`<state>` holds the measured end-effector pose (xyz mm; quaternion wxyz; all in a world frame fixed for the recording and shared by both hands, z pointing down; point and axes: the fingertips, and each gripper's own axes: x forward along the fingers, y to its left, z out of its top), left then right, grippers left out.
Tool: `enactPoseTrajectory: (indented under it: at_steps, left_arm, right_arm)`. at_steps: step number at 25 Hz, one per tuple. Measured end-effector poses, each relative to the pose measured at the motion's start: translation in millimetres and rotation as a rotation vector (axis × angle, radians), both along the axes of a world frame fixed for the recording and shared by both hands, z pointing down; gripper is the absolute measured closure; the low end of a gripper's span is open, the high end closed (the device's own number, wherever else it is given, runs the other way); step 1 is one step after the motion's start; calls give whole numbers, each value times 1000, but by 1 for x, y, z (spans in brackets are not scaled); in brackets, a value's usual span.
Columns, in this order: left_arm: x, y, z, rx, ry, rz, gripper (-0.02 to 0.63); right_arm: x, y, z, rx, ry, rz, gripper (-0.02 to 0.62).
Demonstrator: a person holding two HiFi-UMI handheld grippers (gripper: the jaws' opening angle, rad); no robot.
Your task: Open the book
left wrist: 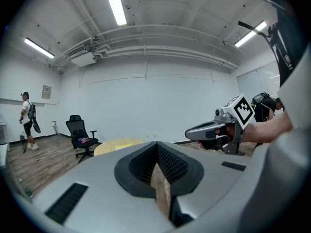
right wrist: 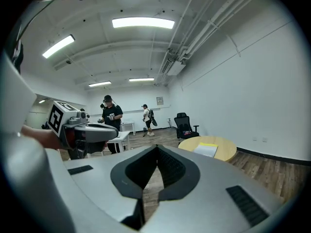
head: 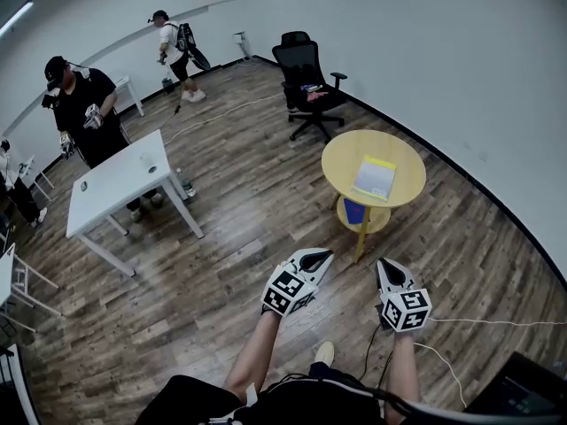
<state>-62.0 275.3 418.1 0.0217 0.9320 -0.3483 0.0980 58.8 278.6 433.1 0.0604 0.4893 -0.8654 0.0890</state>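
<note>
- Wood-floored room; round table (head: 341,162) stands ahead of both grippers.
- Book (head: 375,177) lies closed on it, well apart from them.
- Left gripper (head: 317,257) and right gripper (head: 390,269): jaws together, empty.

walls (head: 425,42): plain white
floor (head: 248,211): brown wood boards
round table (head: 341,162): yellow, near the black chair (head: 306,82)
white table (head: 115,184): well apart from it
lights (left wrist: 115,4): long bright strips on the ceiling
</note>
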Motion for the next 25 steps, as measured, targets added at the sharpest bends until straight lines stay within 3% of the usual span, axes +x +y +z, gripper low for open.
enactPoseTrajectory:
  at_steps: [11,25]
  left_arm:
    - [35,-74,10,-17,-27,10,606]
    - [50,-111,13,-31,-57,3,606]
  right_arm:
    - [35,-76,5,-12,-20,3,591]
    - [49,-114,13,-31,-44,-9,591]
